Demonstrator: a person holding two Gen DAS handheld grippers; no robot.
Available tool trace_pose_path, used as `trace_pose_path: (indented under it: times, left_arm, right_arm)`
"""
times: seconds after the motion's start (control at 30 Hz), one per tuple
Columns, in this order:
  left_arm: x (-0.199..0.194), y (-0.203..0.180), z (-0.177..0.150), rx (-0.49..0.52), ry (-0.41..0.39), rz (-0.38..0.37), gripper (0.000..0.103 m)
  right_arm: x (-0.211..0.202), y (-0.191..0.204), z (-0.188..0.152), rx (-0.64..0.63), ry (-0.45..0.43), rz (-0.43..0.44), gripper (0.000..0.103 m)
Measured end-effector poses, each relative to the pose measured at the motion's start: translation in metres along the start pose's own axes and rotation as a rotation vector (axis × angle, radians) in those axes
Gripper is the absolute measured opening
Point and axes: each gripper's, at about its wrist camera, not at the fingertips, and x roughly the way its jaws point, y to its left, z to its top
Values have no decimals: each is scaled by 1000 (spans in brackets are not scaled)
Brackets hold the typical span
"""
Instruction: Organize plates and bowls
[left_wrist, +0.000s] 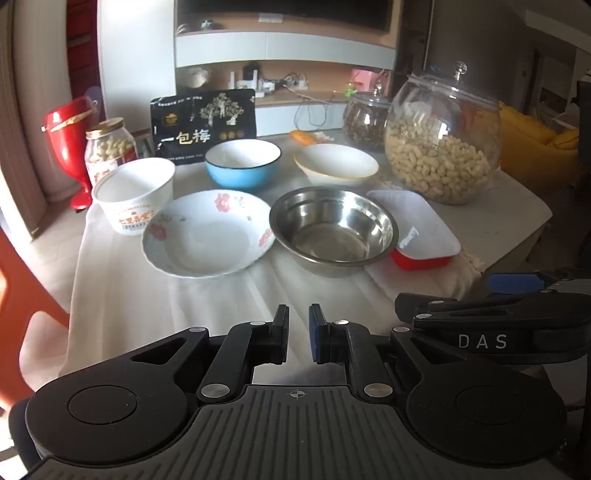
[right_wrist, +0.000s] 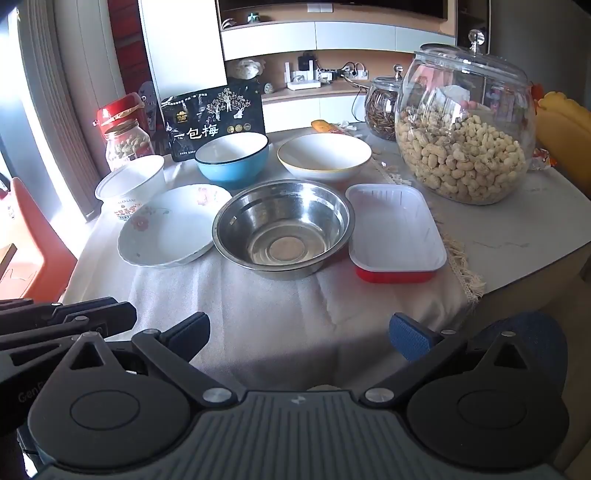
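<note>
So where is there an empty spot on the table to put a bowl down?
The widest bare patch is the white cloth in front, between the grippers and the row of flowered plate, steel bowl and red tray. Bare tabletop also shows right of the tray, below the big peanut jar. Behind that row, bowls and jars sit tightly packed.

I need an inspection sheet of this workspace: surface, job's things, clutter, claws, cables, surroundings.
Surface: white cloth, fringed, over a pale table.
Job's things: floral plate, steel bowl, red tray, blue bowl, white bowl, paper tub; all empty, unstacked.
Clutter: peanut jar, dark jar, small jar, black pouch.
Claws: left claw shut, empty; right claw open, empty.
Cables: wires on the shelf.
Surroundings: orange chair.
</note>
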Motion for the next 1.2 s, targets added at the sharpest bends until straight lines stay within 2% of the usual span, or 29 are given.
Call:
trace_pose_path:
  times: [0.03, 0.07, 0.2, 0.43, 1.2]
  left_arm:
    - [0, 1, 0, 0, -1, -1, 14]
    - [0, -2, 0, 29, 1, 32, 14]
    - [0, 4, -8, 20, -1, 29, 14]
    - [7, 6, 0, 0, 43, 61, 14]
    - [6, 5, 0, 0, 44, 54, 14]
  right_arm:
    - [1, -3, 1, 1, -1, 0, 103]
    - [1, -3, 1, -9, -10, -15, 103]
    - [6, -2, 1, 3, 1, -21, 103]
    - [4, -1, 0, 28, 23, -4, 103]
    - [8, -2, -1, 34, 36, 4, 103]
